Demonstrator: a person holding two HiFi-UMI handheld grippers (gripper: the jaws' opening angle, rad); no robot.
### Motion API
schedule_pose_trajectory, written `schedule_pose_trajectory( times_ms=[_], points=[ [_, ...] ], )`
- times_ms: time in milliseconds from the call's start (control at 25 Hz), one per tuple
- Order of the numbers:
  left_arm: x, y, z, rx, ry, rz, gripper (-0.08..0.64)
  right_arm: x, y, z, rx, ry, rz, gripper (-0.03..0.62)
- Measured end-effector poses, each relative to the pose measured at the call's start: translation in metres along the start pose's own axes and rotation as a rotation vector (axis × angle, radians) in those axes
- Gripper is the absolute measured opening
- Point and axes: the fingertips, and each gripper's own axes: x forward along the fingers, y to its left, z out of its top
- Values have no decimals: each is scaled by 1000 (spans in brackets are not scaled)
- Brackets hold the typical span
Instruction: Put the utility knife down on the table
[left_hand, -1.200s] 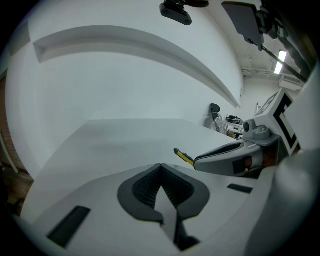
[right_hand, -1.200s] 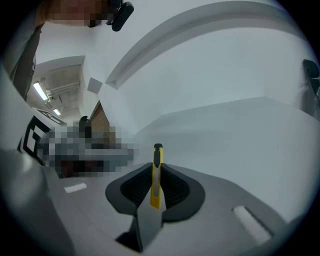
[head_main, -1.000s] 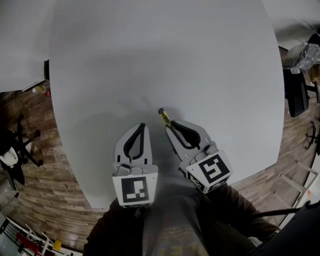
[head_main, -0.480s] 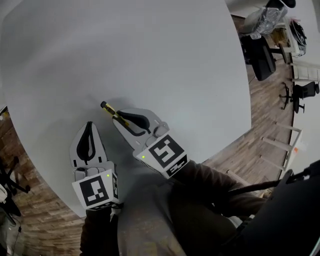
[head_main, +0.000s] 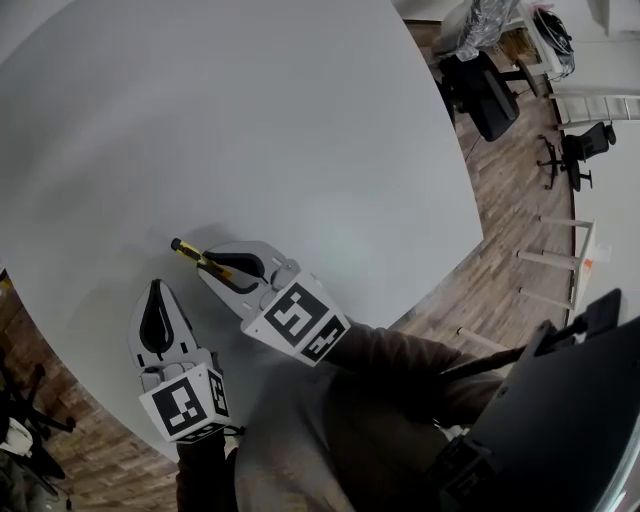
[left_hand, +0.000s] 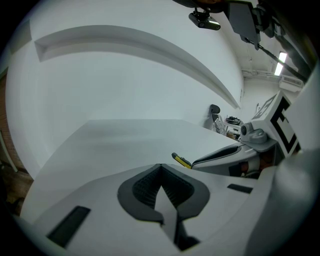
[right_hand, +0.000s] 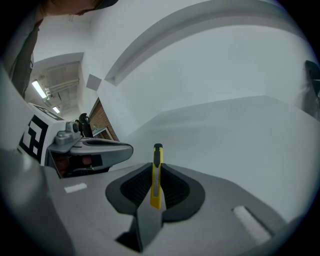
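Note:
A slim yellow utility knife (right_hand: 156, 175) with a black tip is clamped between the jaws of my right gripper (right_hand: 156, 184), pointing forward past them. In the head view the utility knife (head_main: 188, 251) sticks out up-left from the right gripper (head_main: 207, 270), low over the white table (head_main: 250, 130). My left gripper (head_main: 154, 297) hovers just to the lower left with its jaws shut and nothing between them. In the left gripper view the left gripper (left_hand: 160, 172) shows closed pads, and the utility knife (left_hand: 181, 160) tip pokes out to the right.
The round white table fills most of the head view; its edge curves down the right side above a wood floor (head_main: 510, 230). A black office chair (head_main: 478, 88) stands beyond that edge at upper right. The person's sleeve (head_main: 400, 350) lies below the grippers.
Both grippers have shifted left and downward in the head view as the view swung; the right one still holds the knife, pointing more to the left. The left gripper stays shut.

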Motion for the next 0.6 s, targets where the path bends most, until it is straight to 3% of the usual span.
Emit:
schedule_pose_trajectory(
  times_ms=[600],
  points=[
    [-9, 1, 6, -8, -7, 13, 2, -3, 4, 4, -10, 11, -1, 52]
  ],
)
